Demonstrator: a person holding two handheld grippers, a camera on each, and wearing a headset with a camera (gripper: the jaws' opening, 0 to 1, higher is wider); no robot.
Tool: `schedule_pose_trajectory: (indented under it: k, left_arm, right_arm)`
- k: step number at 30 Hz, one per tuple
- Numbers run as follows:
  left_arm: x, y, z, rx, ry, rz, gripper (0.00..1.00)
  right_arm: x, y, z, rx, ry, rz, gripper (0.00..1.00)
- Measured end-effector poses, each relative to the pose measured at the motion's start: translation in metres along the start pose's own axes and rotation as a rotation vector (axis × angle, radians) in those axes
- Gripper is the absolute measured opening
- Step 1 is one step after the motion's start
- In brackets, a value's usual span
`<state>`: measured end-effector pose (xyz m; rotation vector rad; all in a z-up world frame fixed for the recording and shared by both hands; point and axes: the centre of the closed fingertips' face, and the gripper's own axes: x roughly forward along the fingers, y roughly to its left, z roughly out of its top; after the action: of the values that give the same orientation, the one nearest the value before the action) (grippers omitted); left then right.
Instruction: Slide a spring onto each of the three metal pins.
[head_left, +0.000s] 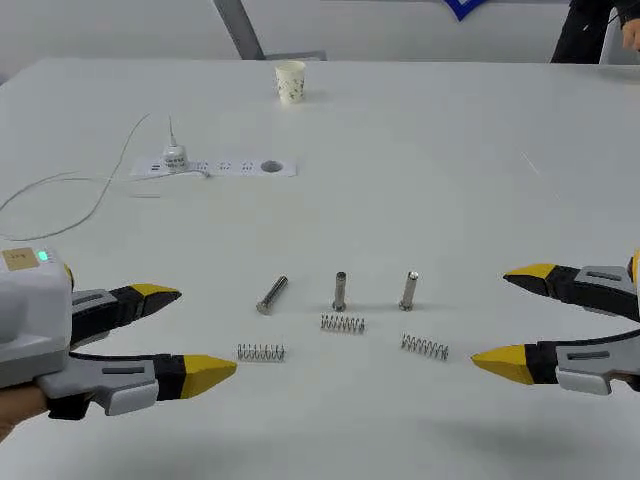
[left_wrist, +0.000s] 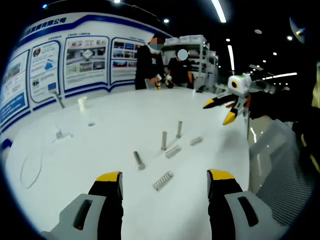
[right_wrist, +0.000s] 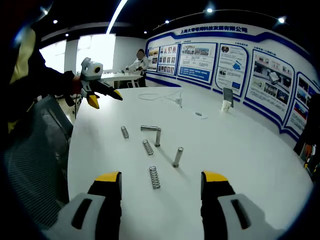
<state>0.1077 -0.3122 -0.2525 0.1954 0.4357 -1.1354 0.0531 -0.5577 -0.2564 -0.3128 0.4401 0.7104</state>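
Tool, left side: the left tool (head_left: 205, 330) has its jaws apart and grips nothing. It hovers over the tabletop (head_left: 450, 180) toward the near edge on the left, tips pointing inward.
Tool, right side: the right tool (head_left: 490, 315) has its jaws apart and is empty. It hovers toward the near edge on the right, tips facing the left tool.
Springs: three, all lying flat and loose between the tools. The left spring (head_left: 261, 352) is closest to the left tool. The middle spring (head_left: 343, 323) lies just beside the base of the middle pin. The right spring (head_left: 424, 346) is closest to the right tool.
Pins: three in a row, just beyond the springs and parallel to the near edge. The left pin (head_left: 272, 295) lies on its side. The middle pin (head_left: 340, 291) and the right pin (head_left: 409, 290) stand upright. No pin carries a spring.
Power strip: the power strip (head_left: 215, 167) lies farther back on the left, with a cable (head_left: 70, 190) looping toward the left edge.
Cup: a paper cup (head_left: 290, 82) stands upright near the far edge.
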Motion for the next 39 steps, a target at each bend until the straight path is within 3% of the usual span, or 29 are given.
schedule_pose_trajectory:
  k: [16, 25, 39]
  left_arm:
    - [0.013, 0.019, 0.013, 0.027, 0.048, 0.012, 0.58]
    - [0.023, 0.033, 0.02, 0.005, 0.06, 0.02, 0.56]
    - [0.051, 0.045, 0.02, 0.013, 0.14, 0.013, 0.54]
  right_arm:
    - [-0.002, 0.002, 0.001, 0.002, -0.007, -0.006, 0.66]
    - [-0.001, 0.003, -0.002, 0.006, -0.007, -0.006, 0.66]
    - [0.0, 0.002, -0.003, 0.009, -0.01, -0.009, 0.66]
